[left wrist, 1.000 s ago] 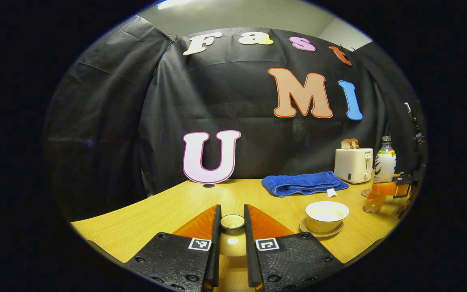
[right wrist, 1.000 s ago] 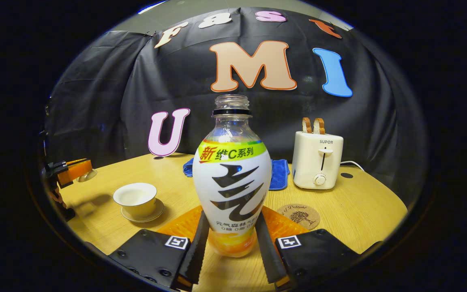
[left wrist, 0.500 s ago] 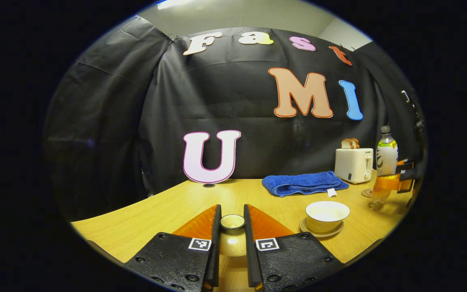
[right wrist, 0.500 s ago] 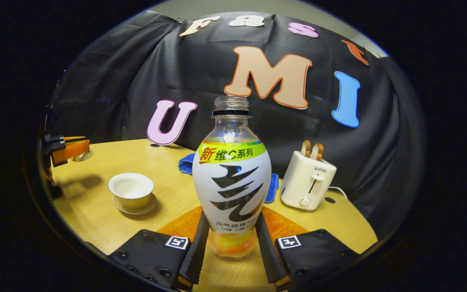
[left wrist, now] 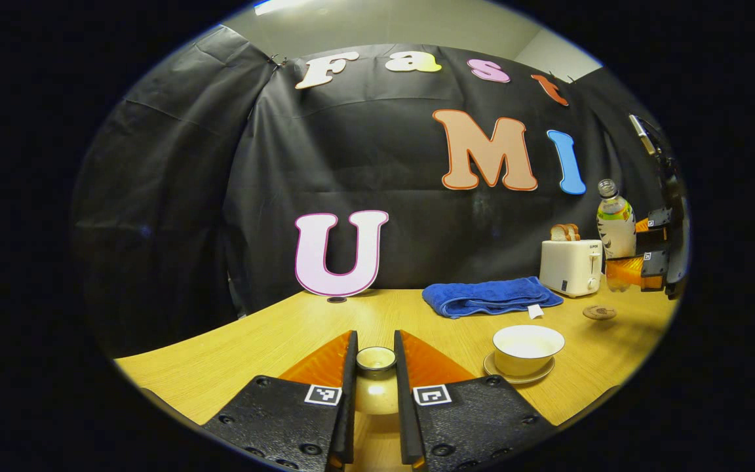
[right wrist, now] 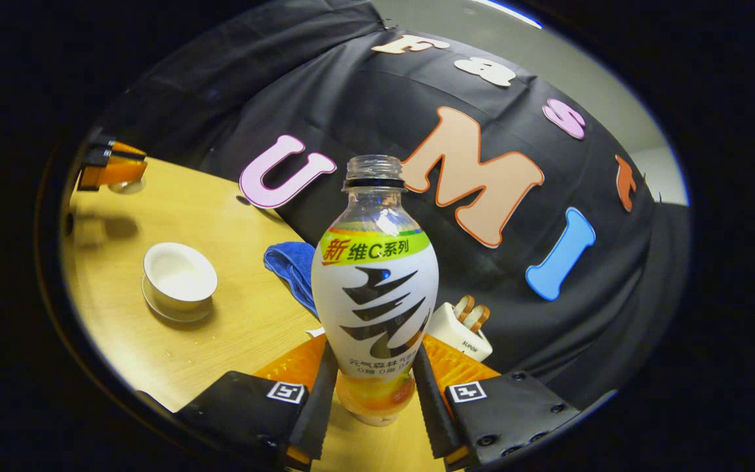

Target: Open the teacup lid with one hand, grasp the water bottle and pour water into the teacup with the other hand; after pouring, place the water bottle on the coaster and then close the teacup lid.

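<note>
My left gripper (left wrist: pixel 375 351) is shut on the cream teacup lid (left wrist: pixel 376 396), held low over the table to the left of the cup. The open teacup (left wrist: pixel 527 346) sits on its saucer at the right. The uncapped water bottle (right wrist: pixel 375 288), with a white label and orange liquid, is clamped near its base by my right gripper (right wrist: pixel 375 370). In the left gripper view the bottle (left wrist: pixel 615 226) hangs in the air at the far right, above the round coaster (left wrist: pixel 599 312). In the right gripper view the teacup (right wrist: pixel 179 278) lies to the lower left, apart from the bottle.
A folded blue towel (left wrist: pixel 490 296) lies behind the teacup, and a cream toaster (left wrist: pixel 572 265) with bread stands at the back right. The wooden table (left wrist: pixel 253 347) ends at a curved front edge. The left gripper (right wrist: pixel 112 167) shows far left in the right gripper view.
The right gripper has lifted the bottle off the table and higher, uncovering the coaster, and its view has rolled. The left gripper and the lid have stayed still.
</note>
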Demonstrator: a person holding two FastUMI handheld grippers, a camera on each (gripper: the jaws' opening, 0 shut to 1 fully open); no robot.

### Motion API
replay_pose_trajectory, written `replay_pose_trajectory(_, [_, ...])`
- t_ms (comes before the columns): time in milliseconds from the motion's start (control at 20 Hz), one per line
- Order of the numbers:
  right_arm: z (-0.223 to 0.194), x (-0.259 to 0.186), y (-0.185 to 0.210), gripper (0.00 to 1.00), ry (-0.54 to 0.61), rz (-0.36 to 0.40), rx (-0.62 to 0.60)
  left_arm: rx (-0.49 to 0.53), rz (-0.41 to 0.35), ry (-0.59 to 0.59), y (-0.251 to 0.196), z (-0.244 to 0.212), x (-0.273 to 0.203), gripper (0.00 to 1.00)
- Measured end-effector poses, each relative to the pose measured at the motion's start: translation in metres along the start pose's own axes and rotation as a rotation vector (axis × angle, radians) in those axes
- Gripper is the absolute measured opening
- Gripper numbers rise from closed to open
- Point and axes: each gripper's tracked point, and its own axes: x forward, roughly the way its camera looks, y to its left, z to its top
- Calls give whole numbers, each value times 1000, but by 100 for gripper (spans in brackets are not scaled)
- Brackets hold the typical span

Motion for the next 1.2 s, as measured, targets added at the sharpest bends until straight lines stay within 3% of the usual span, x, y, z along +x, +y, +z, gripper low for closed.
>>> replay_pose_trajectory(650, [0, 19, 76, 65, -70, -7, -646, -2, -3, 1, 0, -1, 0, 25])
replay_pose_trajectory(1050, [-15, 9, 101, 64, -121, -63, -943, -2, -3, 1, 0, 0, 0, 25])
replay_pose_trajectory(1200, [-5, 13, 93, 63, -131, -77, -1005, -2, -3, 2, 0, 0, 0, 25])
